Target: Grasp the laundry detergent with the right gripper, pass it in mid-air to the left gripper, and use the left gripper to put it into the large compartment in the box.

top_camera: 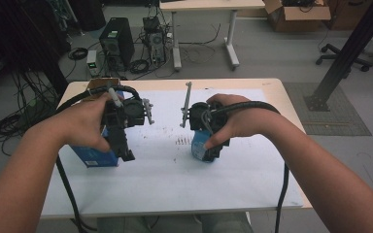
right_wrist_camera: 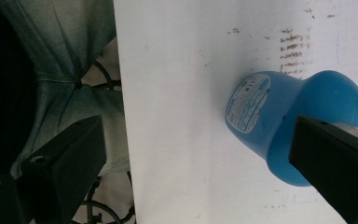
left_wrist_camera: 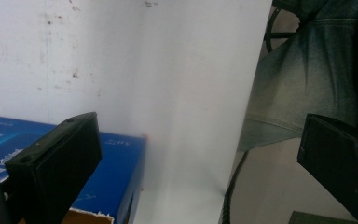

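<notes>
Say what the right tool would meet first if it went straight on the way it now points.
Probably the white table surface, near its front edge: that lies between the open jaws of the right tool. The blue bottle sits off by one jaw, not centred; depth is unclear.

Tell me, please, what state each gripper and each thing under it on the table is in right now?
Left gripper: open, nothing between its jaws.
Right gripper: open, nothing gripped.
Blue box: lying flat on the table, untouched.
Blue bottle: on the white table, beside one jaw, not clamped.
</notes>
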